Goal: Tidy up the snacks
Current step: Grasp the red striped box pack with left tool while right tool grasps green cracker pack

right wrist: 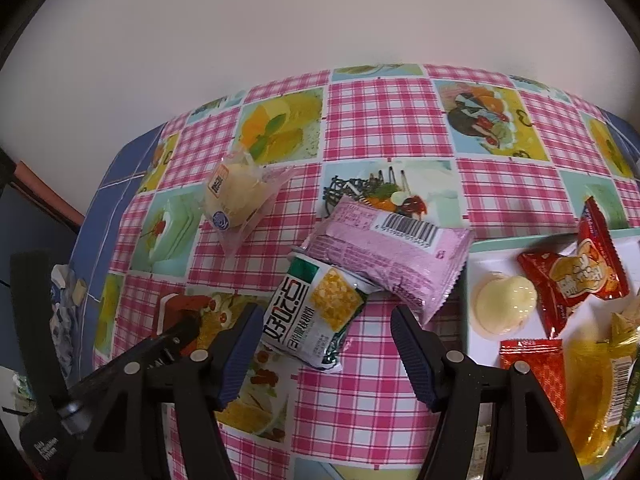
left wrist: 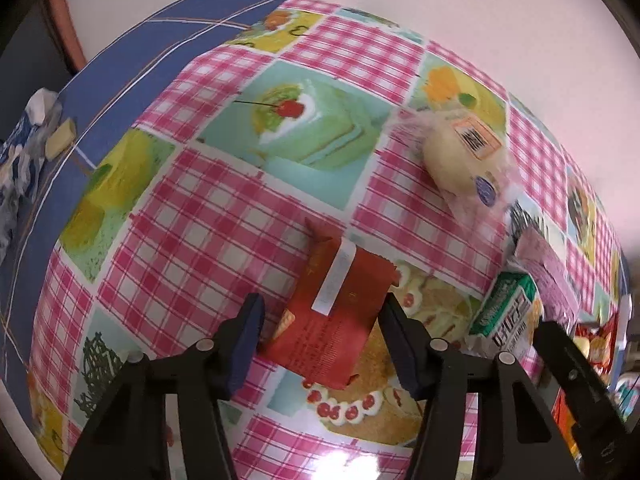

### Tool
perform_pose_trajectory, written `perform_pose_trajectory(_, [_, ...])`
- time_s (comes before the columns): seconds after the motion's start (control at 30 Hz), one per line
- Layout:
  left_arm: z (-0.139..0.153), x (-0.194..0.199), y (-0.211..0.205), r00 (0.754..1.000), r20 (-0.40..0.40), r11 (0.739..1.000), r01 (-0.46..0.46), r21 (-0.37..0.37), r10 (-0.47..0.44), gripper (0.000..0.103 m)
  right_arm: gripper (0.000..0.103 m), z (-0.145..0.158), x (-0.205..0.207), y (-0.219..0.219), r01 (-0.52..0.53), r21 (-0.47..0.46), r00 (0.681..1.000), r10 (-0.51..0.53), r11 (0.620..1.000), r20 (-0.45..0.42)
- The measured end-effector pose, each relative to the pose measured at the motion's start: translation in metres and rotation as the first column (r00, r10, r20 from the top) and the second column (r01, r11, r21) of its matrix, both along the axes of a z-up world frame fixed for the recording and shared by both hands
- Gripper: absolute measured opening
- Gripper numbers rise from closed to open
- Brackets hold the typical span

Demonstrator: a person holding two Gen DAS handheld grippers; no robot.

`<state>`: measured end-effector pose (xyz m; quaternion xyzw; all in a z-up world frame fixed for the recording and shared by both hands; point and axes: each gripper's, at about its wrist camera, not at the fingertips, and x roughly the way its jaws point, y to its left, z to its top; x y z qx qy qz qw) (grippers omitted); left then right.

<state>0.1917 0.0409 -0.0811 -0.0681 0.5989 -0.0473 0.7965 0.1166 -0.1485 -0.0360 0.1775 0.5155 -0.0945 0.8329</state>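
1. The left claw pointed steeply down over a red snack packet lying flat on the table. Its jaws stood partly open on either side of the packet. The right pad looked to be at the packet's edge while the left pad stood just clear, so no firm grip showed.

2. The right claw hung half open over a green-and-white corn snack pouch. The pouch's lower end lay between the jaws, nearer the left pad. Neither pad visibly pressed on it.

3. That pouch was partly tucked under a pink wrapped snack, probably the reason the claw came in at its free lower end.

4. A clear-wrapped pale bun lay apart, farther back on the checked cloth.

5. A white tray at the right edge already held a jelly cup, a red chip bag, a small red sachet and a yellow packet. It looked like the collecting place.

6. Judged from this, the sorting stood roughly half done, with four snacks still loose on the table.
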Motion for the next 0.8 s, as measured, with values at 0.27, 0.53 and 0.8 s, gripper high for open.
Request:
perform_pose_trajectory(0.27, [0.007, 0.007, 0.023, 0.998, 0.011, 0.997, -0.065, -0.039, 0.066, 0.060, 0.069, -0.009, 0.007, 0.004, 0.008, 0.018, 1.000, -0.008, 1.000, -0.016])
perform_pose_trajectory(0.53, [0.003, 0.007, 0.031, 0.997, -0.013, 0.996, -0.083, -0.040, 0.082, 0.061, 0.069, -0.017, 0.015, 0.007, 0.021, 0.033, 0.999, -0.020, 0.999, -0.030])
perform_pose_trajectory(0.8, [-0.008, 0.004, 0.024, 0.996, -0.025, 0.996, -0.083, -0.007, 0.083, 0.061, 0.069, -0.025, 0.020, 0.012, 0.003, -0.012, 0.999, -0.004, 1.000, -0.052])
